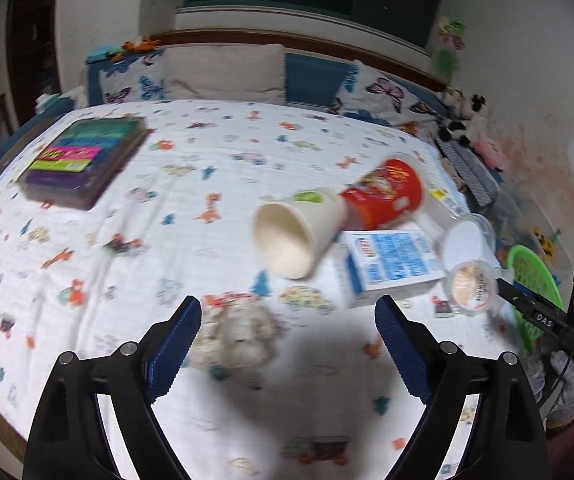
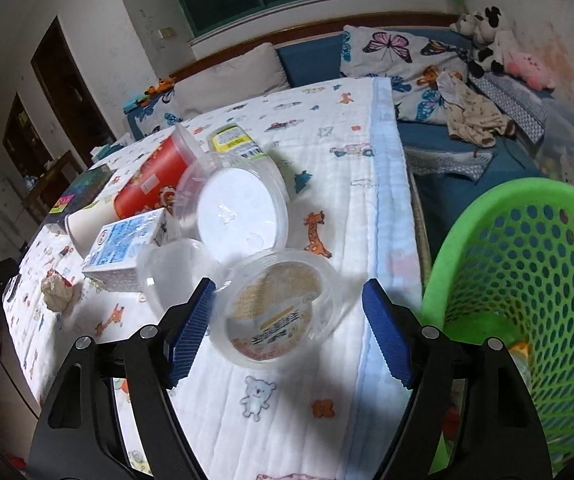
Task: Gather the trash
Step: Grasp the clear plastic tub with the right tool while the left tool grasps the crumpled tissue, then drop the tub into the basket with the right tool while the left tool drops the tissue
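At the lower right of the right wrist view stands the green perforated plastic basket (image 2: 527,280). Left of it, the spread right gripper (image 2: 287,332) frames, without touching, a clear round plastic tub (image 2: 283,308). The left gripper (image 1: 287,348) gapes, empty, over the crumpled white tissue (image 1: 239,336).

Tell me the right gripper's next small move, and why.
Probably ease the right gripper forward and down around the clear round tub, then close. Its blue fingers stand open on either side of the tub without pressing it, and the green basket waits just to the right.
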Available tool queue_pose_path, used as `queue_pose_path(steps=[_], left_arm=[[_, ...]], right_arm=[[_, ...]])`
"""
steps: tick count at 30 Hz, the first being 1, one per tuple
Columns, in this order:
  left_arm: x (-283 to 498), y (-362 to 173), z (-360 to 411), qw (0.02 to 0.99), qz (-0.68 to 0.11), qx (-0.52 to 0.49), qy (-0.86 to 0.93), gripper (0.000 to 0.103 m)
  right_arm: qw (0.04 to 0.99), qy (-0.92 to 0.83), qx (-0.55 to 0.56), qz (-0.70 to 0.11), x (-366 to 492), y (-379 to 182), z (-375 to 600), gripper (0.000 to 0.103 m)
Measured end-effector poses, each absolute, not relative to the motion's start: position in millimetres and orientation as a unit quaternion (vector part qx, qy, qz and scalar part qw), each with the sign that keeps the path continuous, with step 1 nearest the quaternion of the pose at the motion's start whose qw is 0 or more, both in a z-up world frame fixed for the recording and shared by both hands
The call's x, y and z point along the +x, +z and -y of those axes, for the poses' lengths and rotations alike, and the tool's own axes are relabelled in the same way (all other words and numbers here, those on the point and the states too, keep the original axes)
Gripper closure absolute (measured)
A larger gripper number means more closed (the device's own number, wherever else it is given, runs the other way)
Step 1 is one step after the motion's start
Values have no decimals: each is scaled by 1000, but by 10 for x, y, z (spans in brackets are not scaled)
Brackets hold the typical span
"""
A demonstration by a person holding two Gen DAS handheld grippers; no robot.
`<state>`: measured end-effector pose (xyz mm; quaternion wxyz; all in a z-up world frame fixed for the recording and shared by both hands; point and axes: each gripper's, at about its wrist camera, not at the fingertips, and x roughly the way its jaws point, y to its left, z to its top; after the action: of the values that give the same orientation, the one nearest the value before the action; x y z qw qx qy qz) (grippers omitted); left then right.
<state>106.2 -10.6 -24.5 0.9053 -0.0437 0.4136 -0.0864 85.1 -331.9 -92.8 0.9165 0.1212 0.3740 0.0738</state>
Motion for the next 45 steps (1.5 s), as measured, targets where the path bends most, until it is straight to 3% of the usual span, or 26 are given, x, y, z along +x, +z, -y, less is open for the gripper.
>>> queue_pose_path(steps=[8,11,23,31,35,45], left_arm=[[1039,-402,-226,899,-431,-50,-63,14],[1050,-521,-280,892,-445,-48,-59,13],[1301,-872,-209,874,-479,-42,-65,13],[1337,-876,-66,879,-467,-31,-89,45],[1306,-817,-28,883,-459,-22,-90,51],[1131,-366,195,899,-417,-27,-136,53]], right_arm=[[899,113,161,-391,942,-1023,3382,29],[899,114,159,-392,944,-1020,3365,37],[915,90,145,-366,792,-900,3388,37],[922,76,126,-357,655,-860,3341,37],[926,73,120,-351,557,-832,3323,37],[934,42,132,-330,281,-708,3529,37]])
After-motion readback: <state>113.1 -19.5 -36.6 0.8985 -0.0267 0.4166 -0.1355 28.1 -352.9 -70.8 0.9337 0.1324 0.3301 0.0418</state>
